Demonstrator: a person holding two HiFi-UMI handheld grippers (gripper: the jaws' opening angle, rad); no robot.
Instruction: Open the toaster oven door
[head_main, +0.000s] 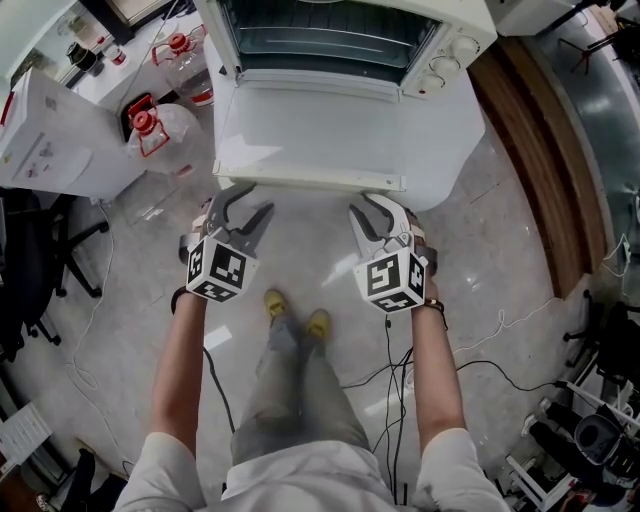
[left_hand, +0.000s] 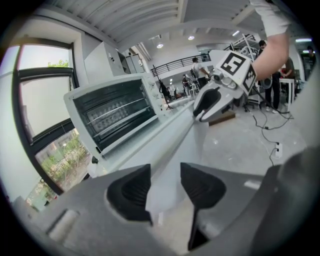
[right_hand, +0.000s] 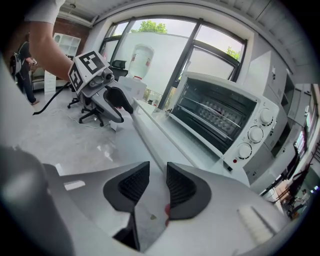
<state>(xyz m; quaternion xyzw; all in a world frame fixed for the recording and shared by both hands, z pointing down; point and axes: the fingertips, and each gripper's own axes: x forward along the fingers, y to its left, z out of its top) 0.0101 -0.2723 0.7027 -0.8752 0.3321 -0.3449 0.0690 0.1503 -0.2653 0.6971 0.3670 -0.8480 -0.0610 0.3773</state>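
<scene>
Lying flat and fully lowered, the door (head_main: 320, 135) of the toaster oven (head_main: 340, 40) sticks out toward the person like a shelf, so by the look of it the opening is already done. The oven sits on a white surface (head_main: 455, 150), its wire rack showing in the open cavity and its knobs (head_main: 450, 58) on the right side.

The left hand-held gripper (head_main: 245, 205) hangs just beside the left end of the door's front edge, jaws spread. In the left gripper view the white edge shows in the gap, but I cannot tell whether either pad touches it, and nothing looks clamped. The right hand-held gripper (head_main: 372, 212) sits just beside the right end of the same edge, jaws parted by a narrower gap and pinching nothing; only the floor (head_main: 310, 260) shows between them.

The door is likely stiff painted metal around a glass pane, fairly light, and swings on a hinge along its lower side. The paint looks smooth and may be slippery under rubber pads. The handle (head_main: 310, 183) along the front edge is the sensible hold, taken from above and below near the middle or at both ends evenly. The pane is the fragile part, so squeezing or knocking there is best avoided.
</scene>
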